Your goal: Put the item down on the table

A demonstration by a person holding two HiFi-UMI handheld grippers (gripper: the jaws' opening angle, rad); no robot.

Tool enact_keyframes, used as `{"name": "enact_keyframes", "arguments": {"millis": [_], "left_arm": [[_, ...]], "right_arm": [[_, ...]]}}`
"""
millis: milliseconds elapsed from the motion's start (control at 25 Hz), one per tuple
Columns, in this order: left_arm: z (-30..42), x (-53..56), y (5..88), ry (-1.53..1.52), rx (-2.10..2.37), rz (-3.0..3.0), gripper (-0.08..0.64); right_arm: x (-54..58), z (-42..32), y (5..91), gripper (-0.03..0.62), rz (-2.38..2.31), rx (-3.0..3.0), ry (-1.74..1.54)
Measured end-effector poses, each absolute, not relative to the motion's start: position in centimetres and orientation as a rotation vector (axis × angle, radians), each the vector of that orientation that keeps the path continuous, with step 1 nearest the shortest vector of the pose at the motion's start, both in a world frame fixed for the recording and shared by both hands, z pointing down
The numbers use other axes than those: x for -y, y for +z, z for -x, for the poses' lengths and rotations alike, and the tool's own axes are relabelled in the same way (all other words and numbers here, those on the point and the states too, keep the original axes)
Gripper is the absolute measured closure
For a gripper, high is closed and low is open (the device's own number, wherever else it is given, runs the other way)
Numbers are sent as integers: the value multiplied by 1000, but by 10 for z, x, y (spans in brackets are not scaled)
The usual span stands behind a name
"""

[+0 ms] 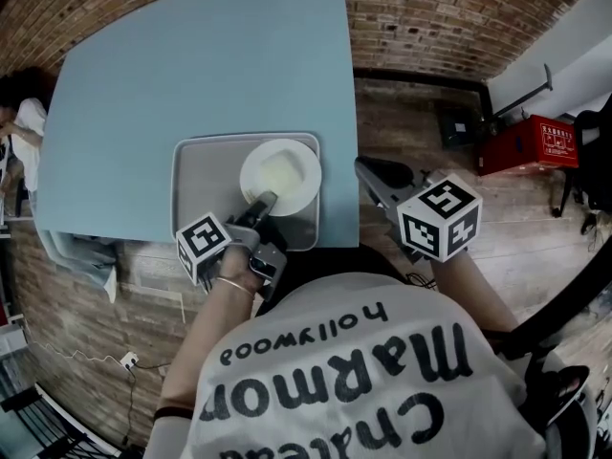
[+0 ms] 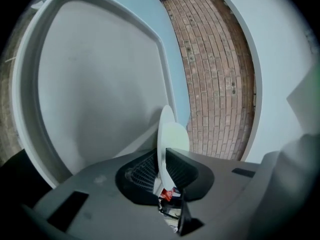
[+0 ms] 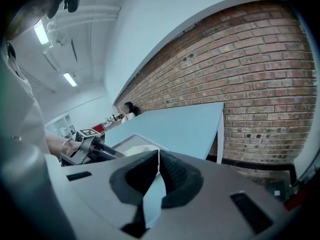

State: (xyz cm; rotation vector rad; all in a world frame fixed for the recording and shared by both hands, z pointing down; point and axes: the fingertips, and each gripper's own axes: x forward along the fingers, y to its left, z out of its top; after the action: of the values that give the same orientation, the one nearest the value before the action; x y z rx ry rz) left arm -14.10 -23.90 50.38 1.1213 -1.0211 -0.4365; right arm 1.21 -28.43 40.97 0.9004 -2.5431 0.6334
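Observation:
A round white plate (image 1: 280,175) is over the right half of a grey tray (image 1: 196,185), which sits at the near edge of the light blue table (image 1: 210,55). My left gripper (image 1: 263,202) is shut on the plate's near rim. In the left gripper view the plate (image 2: 172,136) stands edge-on between the jaws, with the tray (image 2: 100,84) filling the picture behind it. My right gripper (image 1: 368,172) hangs off the table's right side with its jaws shut on nothing. In the right gripper view, that gripper (image 3: 159,153) faces the table (image 3: 185,121).
A person (image 1: 24,122) sits at the table's far left corner. A red box (image 1: 531,143) and dark equipment stand on the floor at the right. A brick wall (image 3: 260,69) runs behind the table. A power strip (image 1: 127,360) lies on the floor at lower left.

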Motion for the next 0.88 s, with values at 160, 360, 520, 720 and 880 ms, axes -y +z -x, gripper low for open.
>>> {"name": "enact_keyframes", "arguments": {"millis": [160,360,520,720,880], "left_arm": [[141,239,506,-375,1035,-1147,525],[139,239,506,-334,1059,-1160,523],[141,240,503,-294,1117,-1207,523],[145,242,495,-180,1223,-1314,508],[150,245,488,-28,1343,-1451,485]], "right_arm": [[287,-12,409,581,-915,2545,638],[289,-10,410,581,-917,2544,648],[288,-8,412,581,-909,2544,652],[285,-7,410,581,-903,2551,649],[283,-7,410,580,-899,2553,646]]}}
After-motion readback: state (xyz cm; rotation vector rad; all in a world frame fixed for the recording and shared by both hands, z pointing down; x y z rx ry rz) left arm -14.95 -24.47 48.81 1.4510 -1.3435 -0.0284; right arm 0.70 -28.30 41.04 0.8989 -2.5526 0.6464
